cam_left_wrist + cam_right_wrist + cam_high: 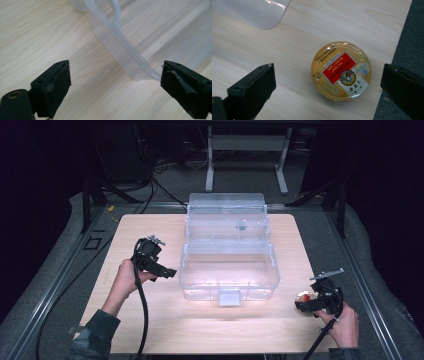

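left gripper (pixel 115 82) jaws wide, empty | right gripper (pixel 328 90) jaws wide over tin (pixel 341 70) | tin half-hidden overhead

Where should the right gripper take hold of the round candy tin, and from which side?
Grip the round candy tin by its rim, coming from straight above. It lies flat, label up, near the table edge, so only its curved side wall offers the open right gripper opposite faces.

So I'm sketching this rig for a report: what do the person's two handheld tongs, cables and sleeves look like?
Both are black. The left tongs have a thick black cable looping down past the forearm; up close, blocky black pads and a brass-coloured hole. The right tongs carry a grey three-cornered plate on top and a black cable. The sleeves are dark grey-green.
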